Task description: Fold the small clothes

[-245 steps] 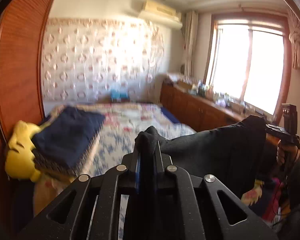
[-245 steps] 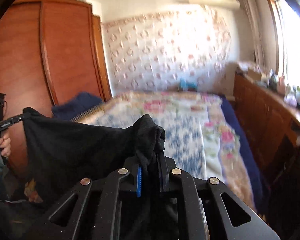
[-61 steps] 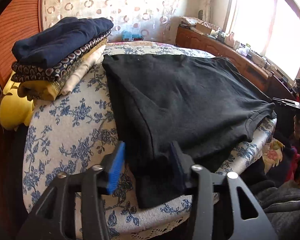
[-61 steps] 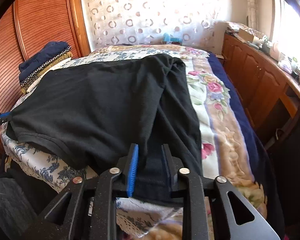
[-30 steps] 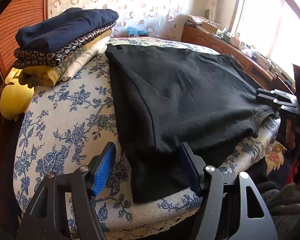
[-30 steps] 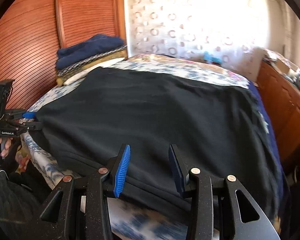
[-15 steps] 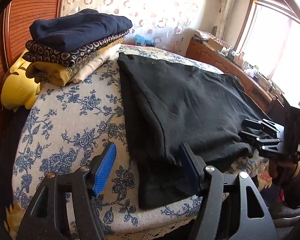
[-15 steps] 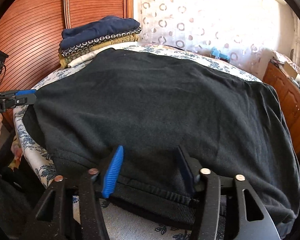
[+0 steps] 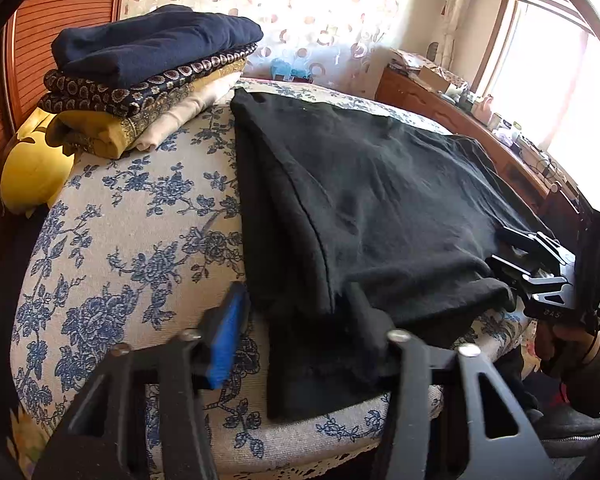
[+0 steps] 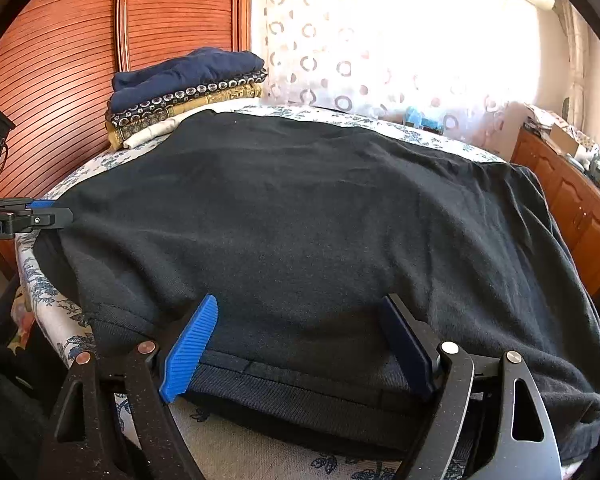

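A black garment [image 9: 372,208] lies spread flat on the floral bed [image 9: 132,240]; it fills the right wrist view [image 10: 320,232]. My left gripper [image 9: 296,320] is open, its jaws straddling the garment's near left corner at the bed's front edge. My right gripper [image 10: 300,336] is open, its jaws on either side of the ribbed hem at the near right edge. Each gripper shows in the other's view: the right one [image 9: 540,264] at the garment's right corner, the left one [image 10: 40,216] at its left corner.
A stack of folded clothes [image 9: 148,68] sits at the bed's far left against a wooden wardrobe [image 10: 80,60]. A yellow cushion [image 9: 28,164] lies beside it. A wooden cabinet [image 9: 460,120] with clutter runs under the window on the right.
Both grippers held the garment up shut 8 s ago, then laid it on the bed and opened. In the last second both have edged closer to the garment's near corners, jaws wide.
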The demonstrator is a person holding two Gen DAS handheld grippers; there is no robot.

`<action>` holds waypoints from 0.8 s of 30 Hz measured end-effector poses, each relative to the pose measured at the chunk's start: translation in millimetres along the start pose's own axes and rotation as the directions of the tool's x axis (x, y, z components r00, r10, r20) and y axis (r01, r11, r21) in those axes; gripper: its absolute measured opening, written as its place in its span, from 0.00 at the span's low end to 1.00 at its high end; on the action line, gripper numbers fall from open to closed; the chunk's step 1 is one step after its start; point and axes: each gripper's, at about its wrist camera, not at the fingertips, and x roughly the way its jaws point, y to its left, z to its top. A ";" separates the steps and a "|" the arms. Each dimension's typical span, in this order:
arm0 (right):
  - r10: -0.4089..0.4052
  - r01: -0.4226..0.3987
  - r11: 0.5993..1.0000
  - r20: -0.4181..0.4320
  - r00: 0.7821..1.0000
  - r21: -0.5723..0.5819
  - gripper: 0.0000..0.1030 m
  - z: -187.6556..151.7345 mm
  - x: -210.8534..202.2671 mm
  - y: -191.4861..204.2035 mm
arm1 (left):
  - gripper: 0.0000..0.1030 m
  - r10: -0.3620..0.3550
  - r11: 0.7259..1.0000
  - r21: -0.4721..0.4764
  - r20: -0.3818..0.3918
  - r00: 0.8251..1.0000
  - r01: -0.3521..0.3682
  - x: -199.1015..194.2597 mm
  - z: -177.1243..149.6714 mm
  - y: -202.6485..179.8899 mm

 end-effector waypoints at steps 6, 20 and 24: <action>0.018 -0.018 1.000 -0.016 1.000 -0.010 0.82 -2.6 -5.5 -4.5 | 0.10 -0.066 0.997 0.032 0.003 0.998 0.065 2.0 8.9 -11.4; -0.074 0.074 0.995 0.011 0.997 0.061 0.82 -18.2 -82.4 -66.4 | 0.10 -0.329 0.919 0.249 0.058 0.942 0.306 -4.7 102.9 -135.8; -0.129 0.125 0.983 0.024 0.991 0.131 0.82 -30.4 -108.7 -98.8 | 0.10 -0.372 0.885 0.313 0.033 0.928 0.344 4.7 118.7 -177.1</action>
